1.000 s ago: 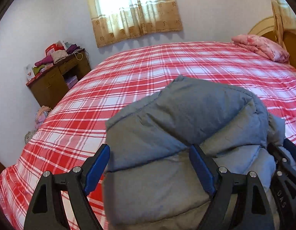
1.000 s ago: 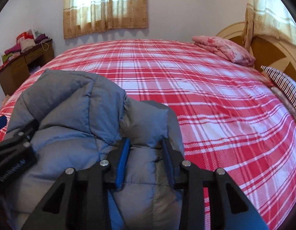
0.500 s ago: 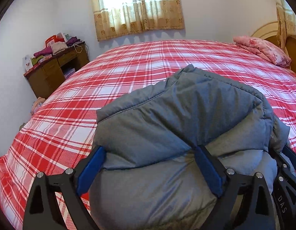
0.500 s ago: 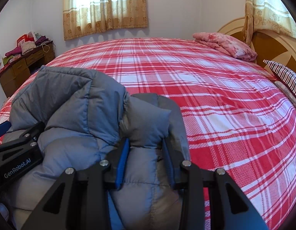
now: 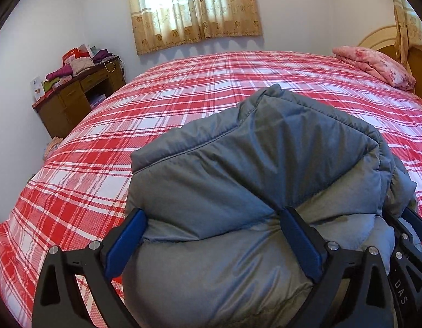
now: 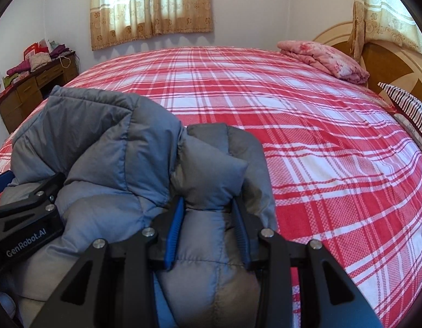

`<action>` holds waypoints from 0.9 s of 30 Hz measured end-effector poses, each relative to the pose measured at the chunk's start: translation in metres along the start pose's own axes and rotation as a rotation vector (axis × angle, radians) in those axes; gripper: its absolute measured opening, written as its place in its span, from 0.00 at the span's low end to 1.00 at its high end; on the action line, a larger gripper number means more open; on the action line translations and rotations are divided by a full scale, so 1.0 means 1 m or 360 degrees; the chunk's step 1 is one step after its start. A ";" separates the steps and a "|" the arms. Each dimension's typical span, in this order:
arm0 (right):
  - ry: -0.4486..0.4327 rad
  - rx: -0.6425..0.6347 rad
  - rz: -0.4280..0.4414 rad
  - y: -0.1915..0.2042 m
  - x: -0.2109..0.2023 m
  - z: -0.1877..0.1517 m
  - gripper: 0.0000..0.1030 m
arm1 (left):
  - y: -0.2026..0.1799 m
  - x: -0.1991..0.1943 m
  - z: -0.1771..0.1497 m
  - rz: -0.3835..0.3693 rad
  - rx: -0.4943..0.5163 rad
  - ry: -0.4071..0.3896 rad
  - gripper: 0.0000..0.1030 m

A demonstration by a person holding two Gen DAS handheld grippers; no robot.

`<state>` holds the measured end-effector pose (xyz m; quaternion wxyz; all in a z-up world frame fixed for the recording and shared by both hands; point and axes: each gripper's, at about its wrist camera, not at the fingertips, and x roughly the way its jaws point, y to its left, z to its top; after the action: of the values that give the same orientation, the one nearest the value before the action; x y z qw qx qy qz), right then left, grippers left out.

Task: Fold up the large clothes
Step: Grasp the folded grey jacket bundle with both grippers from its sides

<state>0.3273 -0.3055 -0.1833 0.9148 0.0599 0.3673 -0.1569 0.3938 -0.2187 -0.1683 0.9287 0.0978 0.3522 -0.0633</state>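
Note:
A puffy grey-blue down jacket (image 5: pixel 251 150) lies bunched near the front edge of the red plaid bed (image 5: pixel 183 95). My left gripper (image 5: pixel 211 216) straddles its thick left part. Its jaws are opening wide, and the padding bulges between the blue pads (image 5: pixel 126 240) and fills the gap. In the right wrist view the jacket (image 6: pixel 101 142) spreads to the left. There my right gripper (image 6: pixel 208 202) is shut on a narrow padded fold at the jacket's right end. The two grippers sit side by side; the left gripper's black body (image 6: pixel 27 218) shows at the left edge.
The plaid bed (image 6: pixel 320 164) stretches far ahead and to the right. A folded pink quilt (image 6: pixel 322 60) and a striped pillow (image 6: pixel 407 106) lie by the wooden headboard (image 6: pixel 388 60). A cluttered wooden desk (image 5: pixel 71 101) stands against the left wall under a curtained window.
The left gripper's jaws have spread wider around the jacket, and it has sunk a little towards the bed. The right gripper has kept its hold and its place.

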 end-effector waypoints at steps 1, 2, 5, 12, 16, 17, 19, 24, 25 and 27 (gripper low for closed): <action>0.0003 0.0000 0.0001 0.000 0.000 0.000 0.38 | 0.000 0.001 0.000 -0.0001 -0.0001 0.0003 0.97; 0.0006 0.0000 0.0003 0.000 0.001 0.000 0.38 | 0.000 0.001 -0.001 -0.0002 -0.0001 0.0004 0.97; 0.0010 0.0001 0.0006 0.000 0.001 -0.001 0.38 | 0.000 0.001 -0.001 0.0006 0.0006 0.0003 0.98; 0.0027 0.0001 0.0014 0.000 0.005 -0.001 0.38 | -0.002 0.005 -0.002 0.0003 0.0024 0.0026 0.98; 0.0031 0.0000 0.0014 0.000 0.006 -0.002 0.38 | -0.003 0.006 -0.003 0.0009 0.0030 0.0029 0.98; 0.0030 0.0003 0.0016 0.000 0.006 -0.002 0.38 | -0.004 0.006 -0.003 0.0014 0.0034 0.0027 0.98; 0.0030 0.0002 0.0015 0.000 0.006 -0.002 0.38 | -0.005 0.006 -0.003 0.0018 0.0036 0.0026 0.98; 0.0030 0.0008 0.0020 -0.001 0.007 -0.002 0.39 | -0.004 0.009 -0.004 0.0017 0.0041 0.0034 0.99; 0.0028 0.0009 0.0019 -0.001 0.007 -0.003 0.39 | -0.004 0.008 -0.005 0.0018 0.0043 0.0033 0.99; 0.0027 0.0008 0.0019 -0.001 0.007 -0.003 0.39 | -0.004 0.008 -0.005 0.0020 0.0046 0.0030 0.99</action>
<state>0.3296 -0.3073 -0.1901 0.9124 0.0657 0.3744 -0.1519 0.3954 -0.2223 -0.1777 0.9241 0.1140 0.3594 -0.0615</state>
